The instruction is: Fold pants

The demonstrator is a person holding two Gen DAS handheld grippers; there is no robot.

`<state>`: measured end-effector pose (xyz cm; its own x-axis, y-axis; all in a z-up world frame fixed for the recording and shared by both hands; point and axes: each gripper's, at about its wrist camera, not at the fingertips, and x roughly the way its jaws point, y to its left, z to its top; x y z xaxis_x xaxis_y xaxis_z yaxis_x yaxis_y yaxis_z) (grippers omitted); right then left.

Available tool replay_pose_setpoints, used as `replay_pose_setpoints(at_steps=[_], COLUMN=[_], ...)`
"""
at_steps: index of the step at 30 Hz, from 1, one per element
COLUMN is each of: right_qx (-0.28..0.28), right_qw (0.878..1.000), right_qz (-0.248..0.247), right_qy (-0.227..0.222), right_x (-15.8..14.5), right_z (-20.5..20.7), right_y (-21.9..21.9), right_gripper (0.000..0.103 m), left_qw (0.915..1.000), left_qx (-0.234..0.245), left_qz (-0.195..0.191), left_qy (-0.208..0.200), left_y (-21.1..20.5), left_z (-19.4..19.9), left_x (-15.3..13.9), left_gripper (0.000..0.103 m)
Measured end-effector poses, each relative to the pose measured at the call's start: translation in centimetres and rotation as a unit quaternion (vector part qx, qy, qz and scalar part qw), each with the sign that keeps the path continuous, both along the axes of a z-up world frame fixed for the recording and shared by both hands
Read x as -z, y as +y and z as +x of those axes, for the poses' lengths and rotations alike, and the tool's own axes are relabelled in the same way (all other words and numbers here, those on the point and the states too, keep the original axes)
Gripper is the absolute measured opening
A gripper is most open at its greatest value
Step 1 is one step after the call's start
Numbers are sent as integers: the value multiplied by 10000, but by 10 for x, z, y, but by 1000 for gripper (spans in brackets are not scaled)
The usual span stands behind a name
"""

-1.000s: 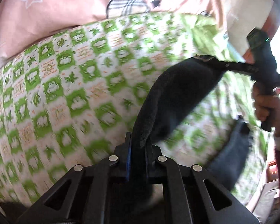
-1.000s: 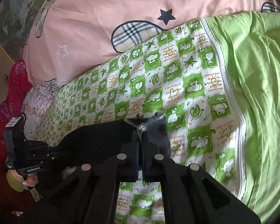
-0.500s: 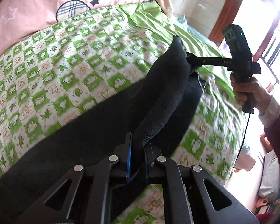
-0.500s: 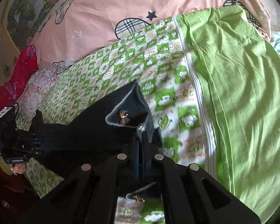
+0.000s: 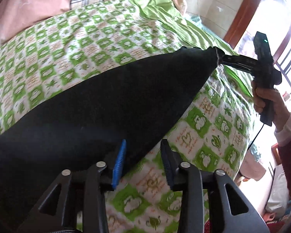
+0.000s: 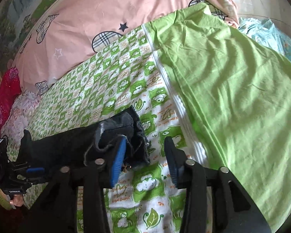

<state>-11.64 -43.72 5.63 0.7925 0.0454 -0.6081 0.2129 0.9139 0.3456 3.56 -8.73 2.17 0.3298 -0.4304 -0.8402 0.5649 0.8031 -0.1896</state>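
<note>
Green "Best Friend"-type script on checked sheet [image 6: 145,190] under black pants [image 5: 99,104].

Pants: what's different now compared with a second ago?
Both hand-held grippers carried the black pants across and down onto the checked sheet. The left hand-held gripper and right hand-held gripper have just been opening; neither clamps the fabric now, which lies against each blue pad. The bedding is unchanged.

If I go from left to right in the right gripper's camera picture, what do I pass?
Red cloth → left gripper → black pants → checkered green sheet → plain green sheet.
</note>
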Motion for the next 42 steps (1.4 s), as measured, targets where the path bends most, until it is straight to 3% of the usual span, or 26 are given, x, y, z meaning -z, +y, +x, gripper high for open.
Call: replay_pose_setpoints(at_steps=[3, 8, 13, 16, 21, 23, 25, 27, 29, 33, 36, 39, 40, 42], right_qx=[117, -360, -1312, -1971, -3242, -3695, -4102, -4367, -4413, -4330, -4333, -4313, -4304, -4346], right_qw=[9996, 9973, 9893, 9794, 9458, 9288, 9111, 8976, 8918, 8898, 8926, 8950, 8954, 8935], right_qz=[13, 272, 465, 326, -7, -235, -392, -597, -986, -1391, -1196, -1071, -1076, -1035], right_qy=[-258, -587, -430, -275, -186, -162, -113, -19, 111, 359, 335, 376, 386, 447], right_x=[-14, -24, -14, -9, -8, -8, -4, 3, 12, 30, 31, 31, 32, 33], right_z=[-22, -32, -2, 24, 58, 70, 82, 95, 109, 132, 139, 147, 150, 155], right_y=[9, 50, 117, 169, 269, 311, 347, 376, 397, 409, 399, 395, 395, 395], right_gripper=[48, 53, 53, 53, 53, 53, 53, 53, 53, 53, 53, 52, 52, 51], left_qw=[9989, 9901, 9730, 9594, 9430, 9304, 9237, 9170, 9091, 9061, 9088, 9114, 9103, 9089], left_qx=[-445, -1366, -2257, -2689, -2997, -3220, -3299, -3322, -3413, -3341, -3298, -3222, -3215, -3181], left_qz=[-71, -92, -7, 111, 519, 805, 931, 1104, 1214, 1324, 1210, 1363, 1399, 1416], left_qy=[107, 315, 493, 840, 1352, 1556, 1711, 1910, 2059, 2232, 2252, 2166, 2202, 2295], left_y=[28, 87, 144, 171, 199, 212, 219, 224, 229, 229, 229, 227, 225, 226], left_z=[-5, 3, 32, 58, 106, 127, 143, 159, 169, 178, 180, 186, 190, 194], left_x=[-4, -14, -31, -36, -39, -38, -36, -29, -22, -12, -14, -13, -12, -5], left_gripper=[48, 51, 54, 54, 54, 54, 54, 54, 54, 53, 53, 53, 51, 37])
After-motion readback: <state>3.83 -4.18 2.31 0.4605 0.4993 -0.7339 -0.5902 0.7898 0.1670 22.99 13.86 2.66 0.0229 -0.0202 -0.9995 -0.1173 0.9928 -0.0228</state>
